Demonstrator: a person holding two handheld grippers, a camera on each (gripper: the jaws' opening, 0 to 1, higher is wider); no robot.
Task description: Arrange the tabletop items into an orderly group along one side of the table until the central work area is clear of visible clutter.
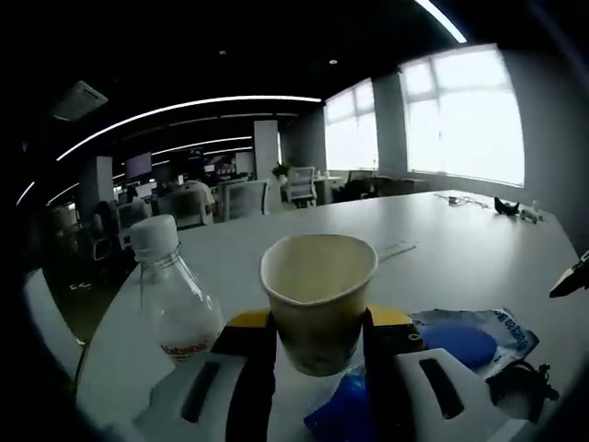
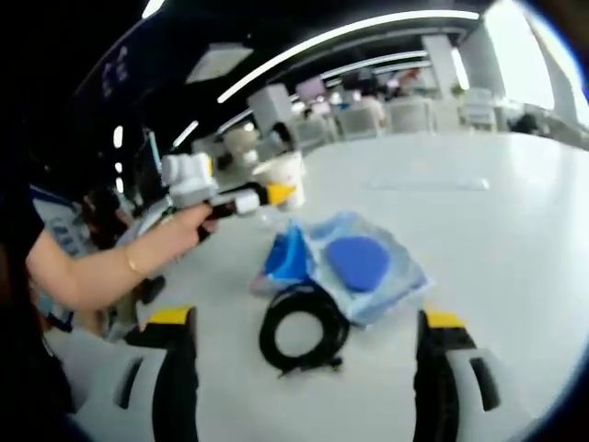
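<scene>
Paper cup (image 1: 318, 299) is sitting upright right between the jaws of the left hand-held gripper (image 1: 320, 354), which is closing on its lower half, so that one is holding the cup. Whether it's resting on the worktop (image 1: 442, 239) or hanging just above it, I can't tell. In the right gripper view that same cup (image 2: 279, 180) is showing up at the far left with the person's hand (image 2: 175, 230) behind the tool.

Going outward from the left one: a capped water bottle (image 1: 173, 295) is standing just beside the cup on its left, and a blue plastic packet (image 1: 469, 341) is lying near on the right.

The right hand-held gripper (image 2: 304, 368) is hanging with its jaws spread wide and nothing in them. Dead ahead of it, near, a coiled black cable (image 2: 302, 330) is lying flat, touching the blue packet (image 2: 359, 262) just beyond. So I'd say the right side is the nearer one for the cable; it's a straight reach forward and down.
</scene>
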